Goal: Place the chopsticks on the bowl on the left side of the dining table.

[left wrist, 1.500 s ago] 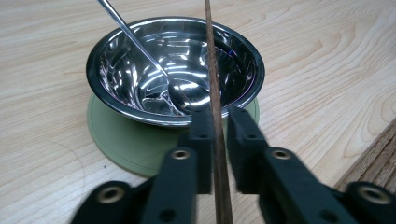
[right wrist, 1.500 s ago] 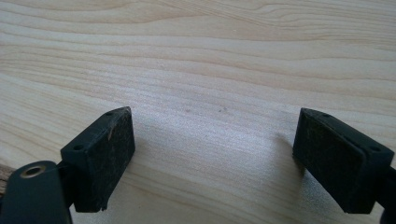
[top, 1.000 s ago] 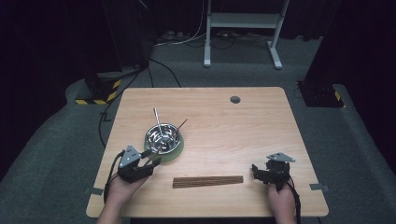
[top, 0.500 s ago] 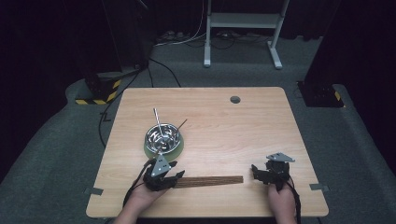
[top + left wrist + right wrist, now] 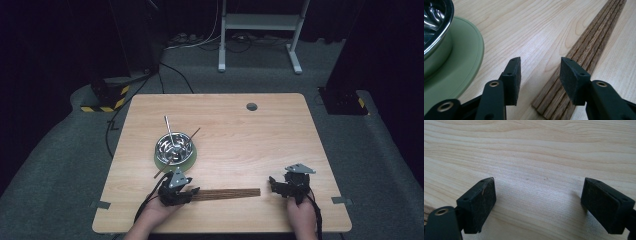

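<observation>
Left gripper [image 5: 192, 190] at the near-left end of the wooden chopsticks [image 5: 230, 193], jaws half open and just closing, one pad [image 5: 571, 77] above the bundle, nothing pinched yet. Right gripper [image 5: 275, 184] just beside the far-right end of the chopsticks, jaws wide, empty. Steel bowl [image 5: 173, 146] behind the chopsticks, already with some utensils inside. By judgement: bundle flat on the table [image 5: 260, 140], still to grasp and carry.

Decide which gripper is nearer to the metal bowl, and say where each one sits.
Left. The left gripper sits just in front of the metal bowl, at the end of the wooden sticks. The right gripper rests far off, near the table's other side.
</observation>
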Tool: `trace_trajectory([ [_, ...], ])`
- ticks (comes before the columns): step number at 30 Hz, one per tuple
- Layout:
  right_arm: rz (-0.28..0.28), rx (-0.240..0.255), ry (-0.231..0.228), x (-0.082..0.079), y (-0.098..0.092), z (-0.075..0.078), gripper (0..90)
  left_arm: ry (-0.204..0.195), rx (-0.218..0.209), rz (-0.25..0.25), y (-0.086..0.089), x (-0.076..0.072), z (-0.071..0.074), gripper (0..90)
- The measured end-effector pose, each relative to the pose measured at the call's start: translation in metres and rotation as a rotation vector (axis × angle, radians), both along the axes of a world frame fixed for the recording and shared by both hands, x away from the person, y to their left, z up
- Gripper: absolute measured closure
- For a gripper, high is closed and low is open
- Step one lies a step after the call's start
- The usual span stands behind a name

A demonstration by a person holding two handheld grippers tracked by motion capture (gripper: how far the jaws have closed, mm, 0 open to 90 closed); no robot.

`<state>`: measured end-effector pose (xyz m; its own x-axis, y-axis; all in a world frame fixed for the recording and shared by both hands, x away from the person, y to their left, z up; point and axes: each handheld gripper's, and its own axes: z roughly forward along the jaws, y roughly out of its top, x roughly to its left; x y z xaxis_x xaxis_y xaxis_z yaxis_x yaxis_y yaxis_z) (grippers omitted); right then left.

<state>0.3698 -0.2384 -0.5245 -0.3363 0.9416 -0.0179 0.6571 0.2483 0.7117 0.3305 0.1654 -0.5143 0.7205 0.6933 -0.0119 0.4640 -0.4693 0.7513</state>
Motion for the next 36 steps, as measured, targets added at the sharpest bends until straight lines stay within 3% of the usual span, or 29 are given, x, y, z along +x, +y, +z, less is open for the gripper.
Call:
trace_trajectory([
  [20, 0.001, -0.002, -0.003, 0.0001, -0.0001, -0.0001, 12.4, 0.005, 0.003, 0.003, 0.0006, 0.0015, -0.0034, 54.3],
  [28, 0.000, 0.000, 0.000, 0.0000, 0.0001, 0.0000, 12.4, -0.003, 0.006, 0.041, 0.0028, 0.0038, -0.0041, 53.6],
  [31, 0.000, 0.000, 0.000, -0.0001, 0.0001, 0.0000, 12.5, 0.012, -0.006, 0.070, 0.0063, 0.0065, -0.0054, 53.3],
  [36, 0.000, 0.000, 0.000, -0.0001, 0.0001, 0.0000, 12.4, 0.014, 0.013, 0.056, 0.0023, 0.0063, -0.0080, 53.7],
])
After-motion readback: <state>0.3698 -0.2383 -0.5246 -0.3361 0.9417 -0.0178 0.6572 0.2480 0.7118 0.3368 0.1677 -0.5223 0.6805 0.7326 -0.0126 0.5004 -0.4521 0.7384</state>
